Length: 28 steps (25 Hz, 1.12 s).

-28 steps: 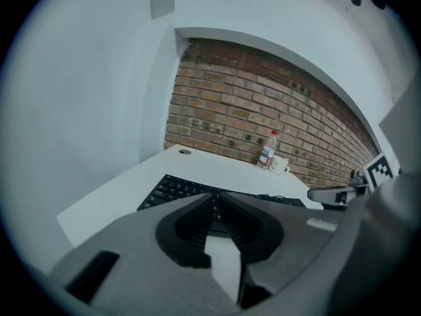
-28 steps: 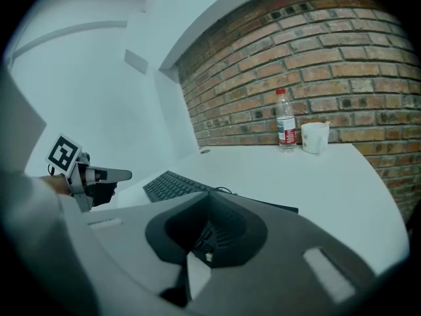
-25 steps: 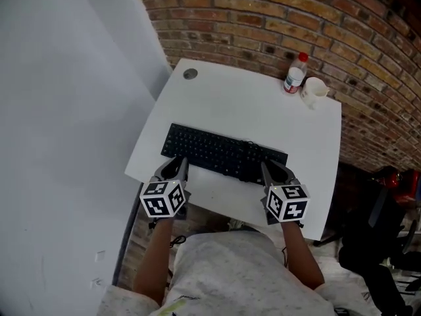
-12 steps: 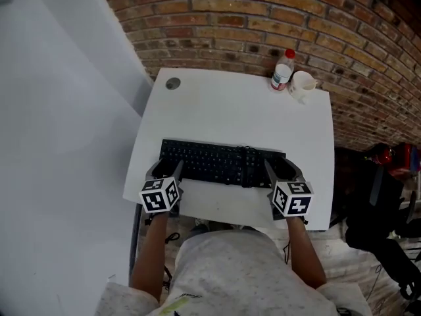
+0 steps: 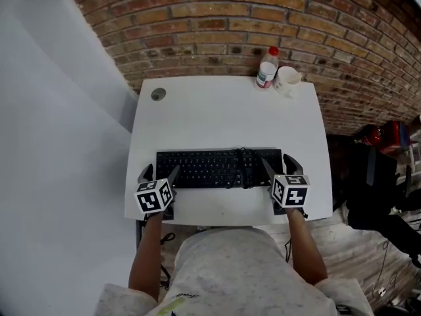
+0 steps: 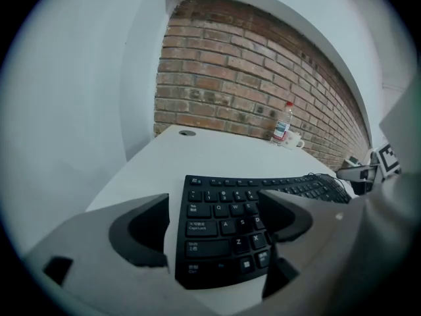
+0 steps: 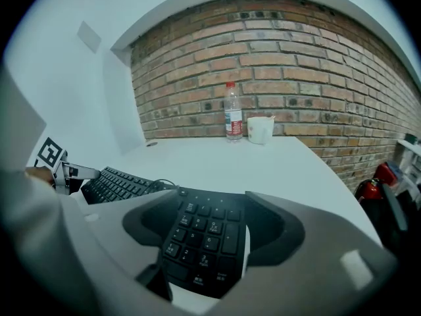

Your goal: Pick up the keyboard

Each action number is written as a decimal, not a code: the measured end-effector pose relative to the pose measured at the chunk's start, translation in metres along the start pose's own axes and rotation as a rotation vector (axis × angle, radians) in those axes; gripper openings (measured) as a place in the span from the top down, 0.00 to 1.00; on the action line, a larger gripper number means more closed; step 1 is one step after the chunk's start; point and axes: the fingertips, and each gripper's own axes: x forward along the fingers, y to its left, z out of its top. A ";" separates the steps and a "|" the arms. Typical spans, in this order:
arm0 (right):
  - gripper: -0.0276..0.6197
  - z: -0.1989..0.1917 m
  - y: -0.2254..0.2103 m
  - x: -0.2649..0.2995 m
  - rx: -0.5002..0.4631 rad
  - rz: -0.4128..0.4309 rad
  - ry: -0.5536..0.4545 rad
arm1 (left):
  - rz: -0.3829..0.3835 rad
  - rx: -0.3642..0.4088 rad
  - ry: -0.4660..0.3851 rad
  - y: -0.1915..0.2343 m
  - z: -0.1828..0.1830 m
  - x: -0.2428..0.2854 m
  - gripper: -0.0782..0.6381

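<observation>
A black keyboard (image 5: pixel 220 168) lies flat on the white table (image 5: pixel 223 110), parallel to its front edge. A cable is bunched on its right half. My left gripper (image 5: pixel 160 174) sits at the keyboard's left end. Its jaws are opening, and in the left gripper view (image 6: pixel 214 224) the key rows lie between them with the pads off the keyboard (image 6: pixel 223 232). My right gripper (image 5: pixel 279 167) sits at the right end, its jaws opening too. In the right gripper view (image 7: pixel 210 228) the number pad (image 7: pixel 197 239) lies between the pads, untouched.
A clear bottle with a red cap (image 5: pixel 266 68) and a white cup (image 5: pixel 287 80) stand at the table's far right, against the brick wall. A round cable hole (image 5: pixel 158 94) is at the far left corner. A white wall is on the left, dark gear on the floor to the right.
Both grippers' jaws have spread from nearly shut to wide. Both hands have sunk toward the table, and the keyboard now lies level along the front edge.
</observation>
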 end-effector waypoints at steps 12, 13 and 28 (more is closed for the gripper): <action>0.36 -0.023 -0.015 0.013 0.103 -0.036 0.074 | -0.073 -0.015 0.055 -0.005 -0.006 0.014 0.26; 0.35 -0.023 -0.015 0.014 0.115 -0.033 0.074 | -0.075 -0.017 0.059 -0.005 -0.006 0.015 0.26; 0.36 -0.030 -0.011 0.023 0.223 0.068 0.136 | -0.104 -0.019 0.093 -0.008 -0.007 0.017 0.31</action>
